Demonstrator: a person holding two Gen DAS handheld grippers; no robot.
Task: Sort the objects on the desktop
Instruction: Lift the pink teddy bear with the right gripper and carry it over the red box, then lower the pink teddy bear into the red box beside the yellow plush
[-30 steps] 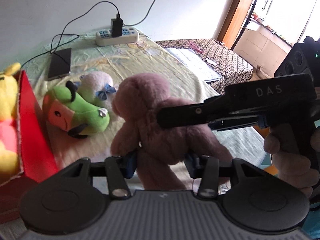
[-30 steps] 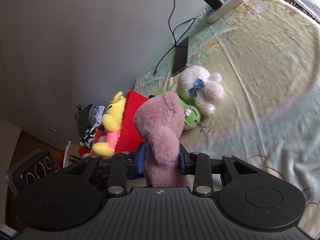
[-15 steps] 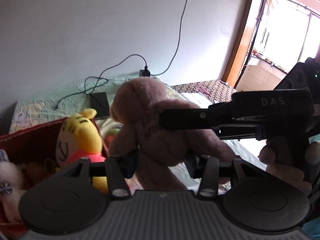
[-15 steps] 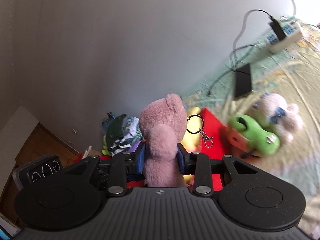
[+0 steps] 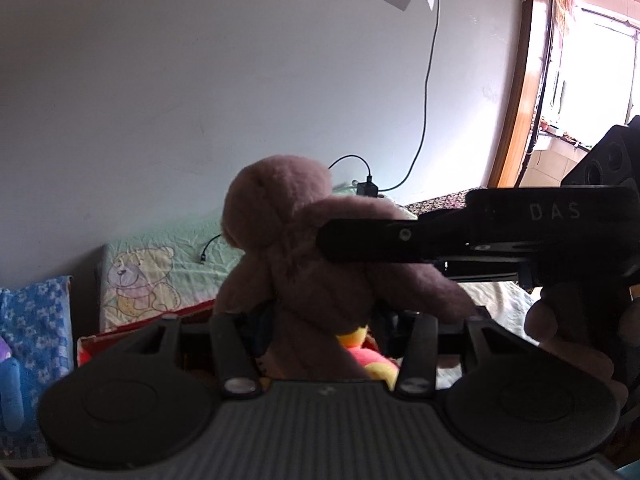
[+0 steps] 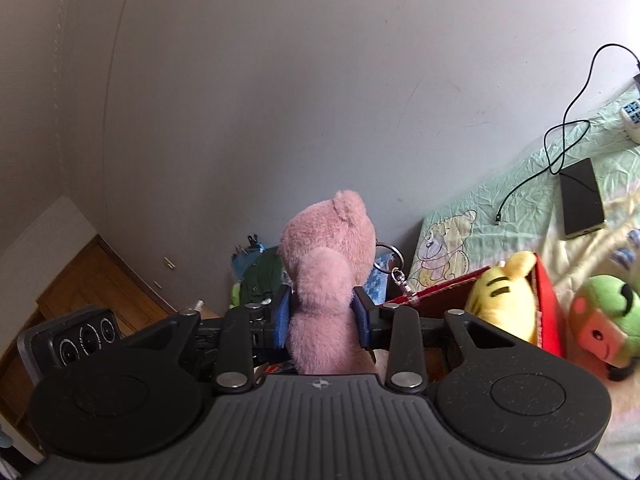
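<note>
Item: pink plush bear [image 6: 328, 264], carried in the air, clamped at once by both hand-held tools. The left gripper [image 5: 324, 320] is closed on its lower body; the right gripper [image 6: 322, 316] pinches it between blue pads [image 6: 282, 320], and in the left view reaches in from the side as a black bar across the bear's chest. Change noted: a second ago the bear hung low over the bedsheet beside the green plush; both views have since swung up toward the wall, and the bear now sits over the near end of the red box [image 6: 544, 300], with the yellow plush [image 6: 504, 300] in that box showing directly beneath it in the left view. Judged meaning: the carry is nearly done and the bear is about ready to be lowered and let go into the box. Remaining on the sheet: green plush [image 6: 604, 320], just outside the box wall, not yet sorted. A metal key ring with clasp [image 6: 394, 268] dangles beside the bear's head; it could snag the box edge on the way down. Also present: dark phone [image 6: 580, 196] with cable, lying flat; power strip [image 6: 632, 116] at the far edge. Legible writing: "DAS" [image 5: 554, 212] on the right tool's body. Papers pinned high on the wall are unreadable.
</note>
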